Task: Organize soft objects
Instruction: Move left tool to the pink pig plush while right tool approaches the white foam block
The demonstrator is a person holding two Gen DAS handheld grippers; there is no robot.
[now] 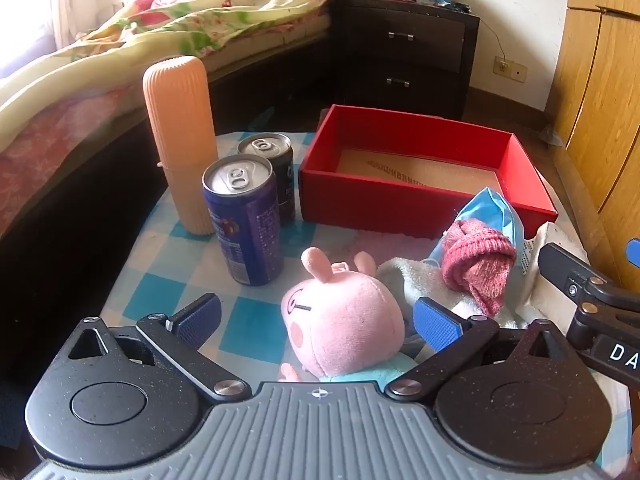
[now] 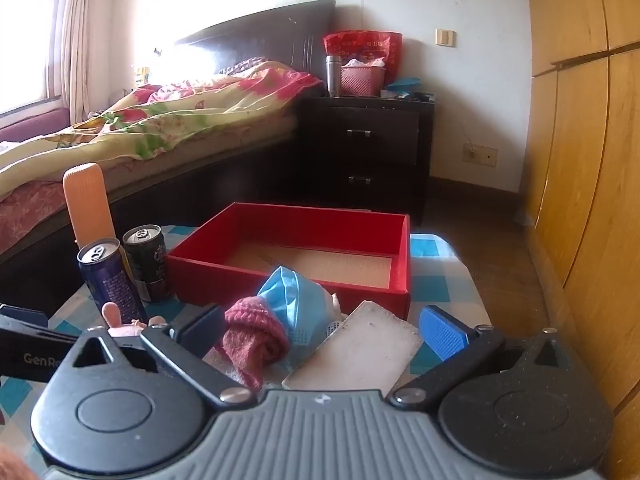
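A pink plush pig point(image 1: 344, 320) lies on the checked table between the wide-open fingers of my left gripper point(image 1: 318, 320), untouched by the pads. To its right lie a pale towel point(image 1: 416, 280), a rolled pink knit sock point(image 1: 476, 260) and a blue face mask point(image 1: 492, 208). An open red box point(image 1: 420, 196) stands behind them, with nothing in it. My right gripper point(image 2: 322, 330) is open around the sock point(image 2: 252, 336), the mask point(image 2: 296, 300) and a white foam block point(image 2: 360, 352). The red box point(image 2: 288, 276) sits just beyond.
Two drink cans point(image 1: 244, 216) point(image 1: 272, 168) and a tall orange ribbed case point(image 1: 180, 140) stand at the table's left. A bed point(image 1: 120, 60) lies to the left, a dark nightstand point(image 1: 404, 52) behind, wooden wardrobes point(image 1: 600, 100) to the right.
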